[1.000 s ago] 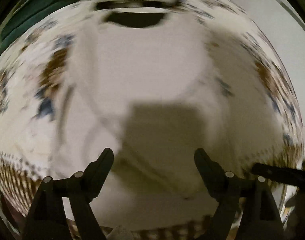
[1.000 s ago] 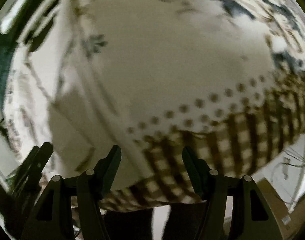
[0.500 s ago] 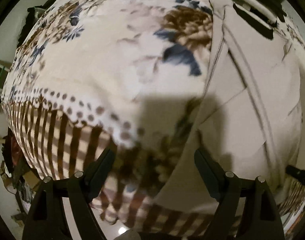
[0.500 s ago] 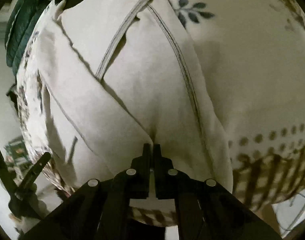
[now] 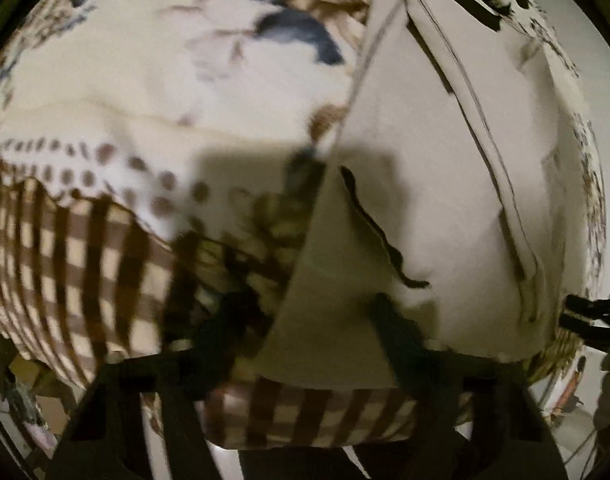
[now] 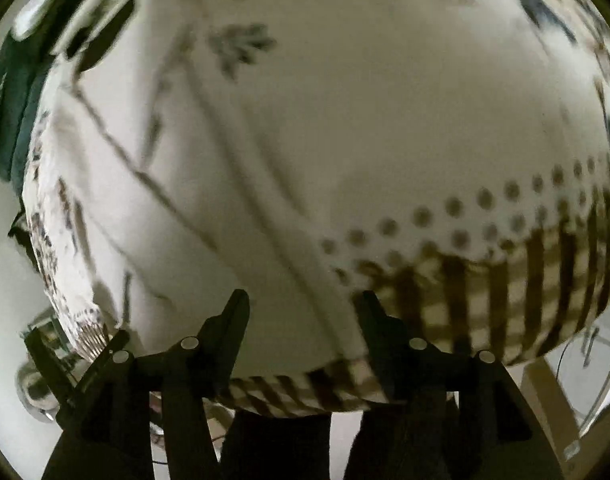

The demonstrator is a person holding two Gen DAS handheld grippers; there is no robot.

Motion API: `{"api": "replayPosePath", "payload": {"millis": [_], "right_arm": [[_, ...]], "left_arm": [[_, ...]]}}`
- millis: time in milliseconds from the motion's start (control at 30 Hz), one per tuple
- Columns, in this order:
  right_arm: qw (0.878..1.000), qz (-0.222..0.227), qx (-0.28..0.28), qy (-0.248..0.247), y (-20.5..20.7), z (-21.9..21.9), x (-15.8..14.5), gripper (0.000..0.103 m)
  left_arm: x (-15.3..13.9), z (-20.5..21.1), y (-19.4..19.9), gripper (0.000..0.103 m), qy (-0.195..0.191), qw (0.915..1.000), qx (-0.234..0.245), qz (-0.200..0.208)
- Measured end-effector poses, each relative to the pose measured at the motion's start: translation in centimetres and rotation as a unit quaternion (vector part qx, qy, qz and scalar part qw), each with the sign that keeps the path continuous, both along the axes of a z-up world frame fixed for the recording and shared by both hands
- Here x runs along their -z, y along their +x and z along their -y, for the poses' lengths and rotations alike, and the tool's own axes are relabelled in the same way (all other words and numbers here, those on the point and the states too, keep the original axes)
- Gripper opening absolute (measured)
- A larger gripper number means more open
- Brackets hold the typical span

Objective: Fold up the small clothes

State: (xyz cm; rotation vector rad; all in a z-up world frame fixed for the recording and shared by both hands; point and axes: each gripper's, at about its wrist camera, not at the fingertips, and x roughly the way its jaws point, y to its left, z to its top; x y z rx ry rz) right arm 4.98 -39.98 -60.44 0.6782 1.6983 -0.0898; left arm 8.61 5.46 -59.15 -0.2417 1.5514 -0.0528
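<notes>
**Cream garment on floral bedspread, both claws spread**

Cream garment (image 5: 445, 184) lies flat on the bedspread (image 5: 117, 92), close to its checked brown hem. Left gripper (image 5: 317, 320): fingers blurred but apart, a folded corner of the garment between them, nothing pinched. Right gripper (image 6: 303, 312): jaws wide apart, holding nothing, over the garment's (image 6: 193, 216) near edge. Beyond: dotted border, blue-brown flower print. Farthest: dark green fabric (image 6: 13, 92) at the bedspread's (image 6: 425, 100) far edge.

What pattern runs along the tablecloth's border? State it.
Brown-and-cream check under rows of brown dots on the tablecloth, clearest in the right wrist view.
</notes>
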Motion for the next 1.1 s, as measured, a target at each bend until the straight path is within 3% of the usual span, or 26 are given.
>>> {"api": "replayPosePath", "payload": {"millis": [67, 133, 167, 200, 267, 300, 333, 567, 733, 900, 1100], "right_arm": [[1.0, -0.024, 0.009, 0.012, -0.9, 1.6, 1.4, 0.059], [0.999, -0.037, 0.017, 0.034, -1.5, 2.4, 2.5, 0.059], [0.998, -0.041, 0.026, 0.043, -1.8, 2.8, 2.8, 0.059], [0.997, -0.041, 0.031, 0.049, -2.1, 3.1, 2.9, 0.057], [0.997, -0.031, 0.037, 0.052, -2.3, 3.7, 2.1, 0.032], [0.997, -0.027, 0.035, 0.055, -2.1, 2.9, 2.3, 0.008], [0.998, -0.022, 0.031, 0.059, -2.1, 2.7, 1.7, 0.006], [0.997, 0.022, 0.03, 0.073, -1.7, 2.2, -3.1, 0.005], [0.992, 0.055, 0.055, 0.1, 0.9, 3.2, -7.1, 0.005], [0.989, 0.107, 0.053, 0.092, 7.6, 5.0, -9.8, 0.004], [0.987, 0.146, 0.039, 0.044, 17.6, 4.7, -9.5, 0.004]], "left_arm": [[0.5, 1.0, 0.0, 0.023, -0.002, 1.0, 0.008, -0.004], [0.2, 1.1, -0.3, 0.007, 0.001, 1.0, 0.007, 0.003], [0.0, 0.9, -0.5, 0.004, -0.004, 1.0, 0.001, 0.005], [-0.2, 0.8, -0.6, 0.003, -0.01, 0.9999, -0.004, 0.007], [-0.8, 0.2, -1.0, 0.002, -0.022, 0.9995, -0.016, 0.013], [-1.3, 0.0, -1.2, 0.002, -0.026, 0.9994, -0.02, 0.015], [-1.7, 0.0, -1.3, 0.002, -0.029, 0.9992, -0.023, 0.016], [-5.2, -1.4, -1.1, 0.002, -0.088, 0.9919, -0.091, 0.015], [-8.3, -2.5, 3.1, 0.002, -0.115, 0.9852, -0.118, 0.048], [-9.0, -2.5, 10.5, 0.002, -0.121, 0.9807, -0.122, 0.092], [-6.9, -1.3, 19.6, 0.002, -0.136, 0.9745, -0.127, 0.125]]}}
